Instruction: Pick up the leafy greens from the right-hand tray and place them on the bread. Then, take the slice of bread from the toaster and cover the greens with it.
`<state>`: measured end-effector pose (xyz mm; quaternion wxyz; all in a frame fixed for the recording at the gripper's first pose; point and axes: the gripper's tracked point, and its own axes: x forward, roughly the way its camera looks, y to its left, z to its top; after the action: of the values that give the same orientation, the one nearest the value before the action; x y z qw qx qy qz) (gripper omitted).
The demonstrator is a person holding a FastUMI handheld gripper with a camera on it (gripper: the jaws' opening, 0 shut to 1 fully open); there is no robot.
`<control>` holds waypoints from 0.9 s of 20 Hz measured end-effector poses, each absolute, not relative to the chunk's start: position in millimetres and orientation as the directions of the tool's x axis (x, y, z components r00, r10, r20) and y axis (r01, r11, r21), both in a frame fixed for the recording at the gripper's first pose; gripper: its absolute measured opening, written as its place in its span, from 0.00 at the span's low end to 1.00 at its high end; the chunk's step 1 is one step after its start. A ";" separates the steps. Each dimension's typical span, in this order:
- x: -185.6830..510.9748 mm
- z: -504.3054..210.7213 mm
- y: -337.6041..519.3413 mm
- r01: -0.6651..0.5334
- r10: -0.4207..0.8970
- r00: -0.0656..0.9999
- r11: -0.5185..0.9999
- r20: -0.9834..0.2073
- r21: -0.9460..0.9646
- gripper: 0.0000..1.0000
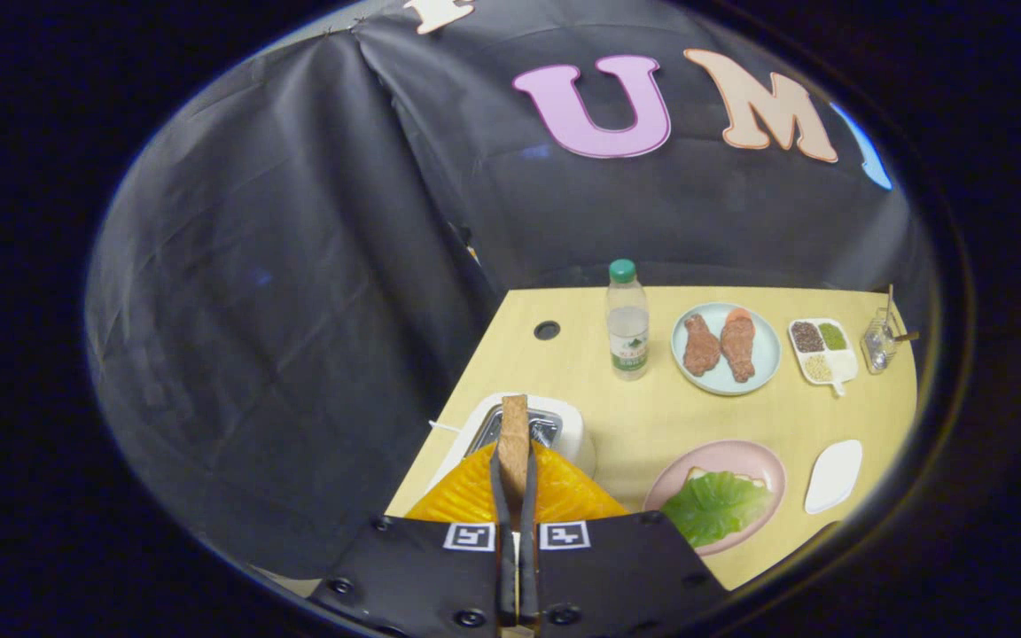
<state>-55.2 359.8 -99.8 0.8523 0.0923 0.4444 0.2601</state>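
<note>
The gripper (515, 461) is closed tight on the slice of bread (513, 439). Both fingers press on its flat sides, one on each side, so the thin slice stands on its edge and cannot slip out. The slice sticks up right above the slot of the toaster (564, 430). It looks lifted partway out, but I cannot tell if its bottom is still inside the slot.

The toaster is the best thing to find everything else by. It sits at the near corner of the table (652, 416). Just beside it, on the side away from the black wall, is the pink plate (772, 465). On that plate lie the leafy greens (714, 507), spread flat over the bread underneath (741, 479), which peeks out only at the far edge. So the greens part of the job looks done, and the plate is waiting for its top.

Past the pink plate, further from the toaster, is a small white tray (834, 476) where I think the greens came from. Behind the toaster stands a water bottle (627, 323), and next to it a blue plate (763, 354) with two pieces of meat (720, 344).

Next, I think the slice has to travel from the toaster over to the pink plate and turn flat to cover the greens.
</note>
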 end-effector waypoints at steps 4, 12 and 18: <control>-52.2 -88.5 326.2 -0.373 0.517 0.506 0.853 -0.691 0.365 0.05; -45.0 -127.7 246.5 -0.285 0.468 0.529 0.883 -0.708 0.372 0.04; -46.5 -189.9 211.3 -0.245 0.464 0.510 0.885 -0.724 0.396 0.04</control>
<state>-46.5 211.3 -189.9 0.8604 0.1221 0.4499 0.2060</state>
